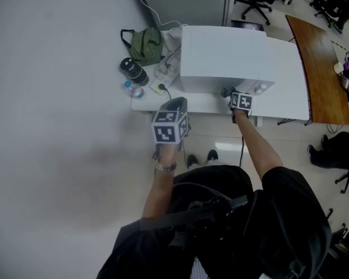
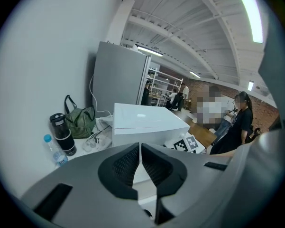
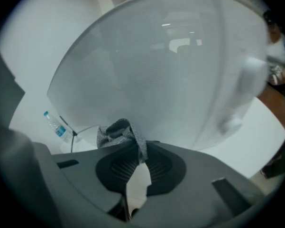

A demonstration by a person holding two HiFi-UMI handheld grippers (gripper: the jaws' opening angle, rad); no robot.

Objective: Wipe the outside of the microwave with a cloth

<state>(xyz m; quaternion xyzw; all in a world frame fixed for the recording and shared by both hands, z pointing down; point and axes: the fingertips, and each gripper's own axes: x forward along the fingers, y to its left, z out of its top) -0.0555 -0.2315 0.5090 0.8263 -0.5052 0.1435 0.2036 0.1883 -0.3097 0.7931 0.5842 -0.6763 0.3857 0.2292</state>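
We see microwave (image 1: 223,54) w/ smooth glossy white shell; cloth (image 3: 118,133) is rough grey weave; side desk (image 1: 316,68) looks wood.

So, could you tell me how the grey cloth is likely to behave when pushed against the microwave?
The cloth looks floppy: it bunches and folds above the right gripper, whose jaws are shut on it. It probably weighs little and should crumple against the microwave rather than slide stiffly.

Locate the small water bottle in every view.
Head view: water bottle upper left of centre, left of the microwave.
Left gripper view: lower left, beside the black flask.
Right gripper view: far left, left of the cloth.
Shared landmark: the white microwave, always to its right.
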